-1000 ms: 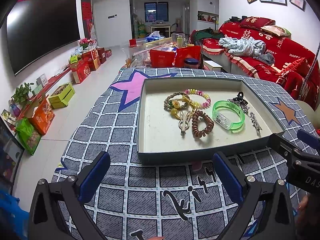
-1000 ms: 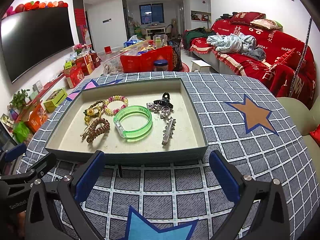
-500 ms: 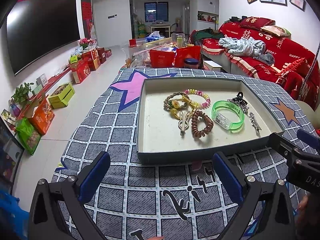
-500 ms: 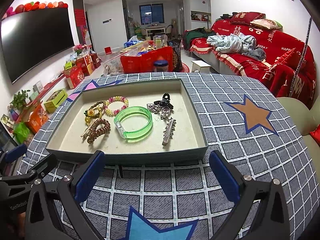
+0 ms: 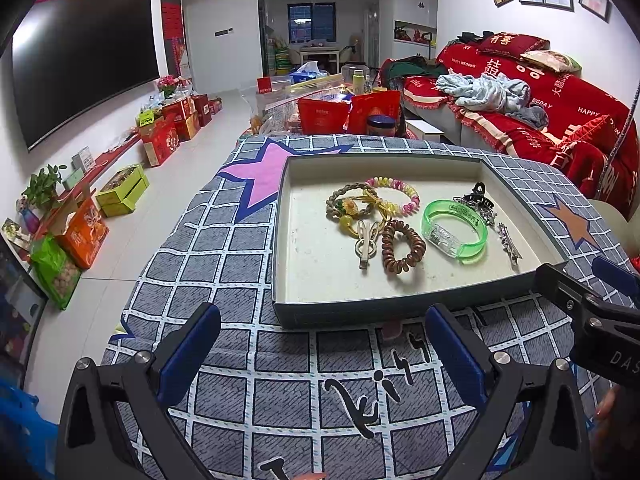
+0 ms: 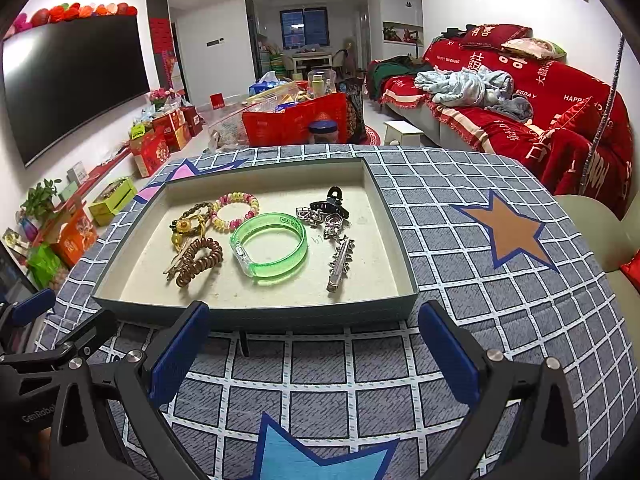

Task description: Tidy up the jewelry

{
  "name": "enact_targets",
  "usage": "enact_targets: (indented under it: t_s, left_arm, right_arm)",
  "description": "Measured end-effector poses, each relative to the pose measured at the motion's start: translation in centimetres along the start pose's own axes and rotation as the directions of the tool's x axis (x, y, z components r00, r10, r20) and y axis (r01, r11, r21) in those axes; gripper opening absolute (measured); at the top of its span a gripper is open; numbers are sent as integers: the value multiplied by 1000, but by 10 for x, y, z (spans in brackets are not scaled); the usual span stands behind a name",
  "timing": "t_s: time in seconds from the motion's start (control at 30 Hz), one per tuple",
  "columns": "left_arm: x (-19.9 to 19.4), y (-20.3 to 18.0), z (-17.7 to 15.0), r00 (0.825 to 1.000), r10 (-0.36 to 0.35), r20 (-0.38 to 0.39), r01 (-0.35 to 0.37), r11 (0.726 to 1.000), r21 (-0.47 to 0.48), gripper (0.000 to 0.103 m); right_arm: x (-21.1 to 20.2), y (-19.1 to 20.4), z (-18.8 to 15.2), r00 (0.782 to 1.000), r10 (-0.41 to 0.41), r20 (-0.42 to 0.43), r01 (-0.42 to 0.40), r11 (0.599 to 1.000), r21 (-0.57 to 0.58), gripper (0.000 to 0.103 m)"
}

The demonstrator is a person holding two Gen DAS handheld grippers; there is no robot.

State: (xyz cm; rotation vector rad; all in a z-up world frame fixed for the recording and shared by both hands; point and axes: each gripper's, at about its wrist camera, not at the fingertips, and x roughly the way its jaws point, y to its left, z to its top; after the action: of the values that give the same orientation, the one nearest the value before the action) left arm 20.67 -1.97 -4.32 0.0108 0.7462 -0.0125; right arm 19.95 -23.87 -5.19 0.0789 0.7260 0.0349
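While both grippers hover over the tablecloth (image 6: 480, 300) before the tray's near edge, the left gripper (image 5: 320, 352) and right gripper (image 6: 312, 344) gape wide, holding nothing. Inside the tray (image 6: 256, 314) lie a green bangle (image 6: 269, 250), spiral tie (image 6: 200, 260), bead bracelet (image 6: 235, 211) and clips. Only the right view shows the silver clip (image 6: 339, 264) plainly.

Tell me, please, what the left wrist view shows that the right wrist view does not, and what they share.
Only the left wrist view shows the whole pink star on the tablecloth and black lettering below the tray, with the right tongs at its right edge.

Only the right wrist view shows the blue star at the near edge and the whole orange star, with the left tongs at its left edge.

Both show the tray, green bangle, brown coil hair tie, pastel bead bracelet and red sofa. Both tongs are open and empty.
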Motion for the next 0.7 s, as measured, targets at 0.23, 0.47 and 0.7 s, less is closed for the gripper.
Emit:
enact_targets:
  t_s: [0.23,0.47,0.7]
  left_arm:
    - [1,0,0,1000,2,-3,-2,1000,1,103]
    - [1,1,0,1000,2,-4,-2,1000,1,103]
    - [1,0,0,1000,4,-3,-4,1000,3,103]
  right_arm:
    - [0,0,0,1000,1,3,-1,1000,0,103]
    - [0,0,0,1000,2,4,-2,1000,0,103]
    - [-1,0,1,1000,4,5,-4,1000,-1,103]
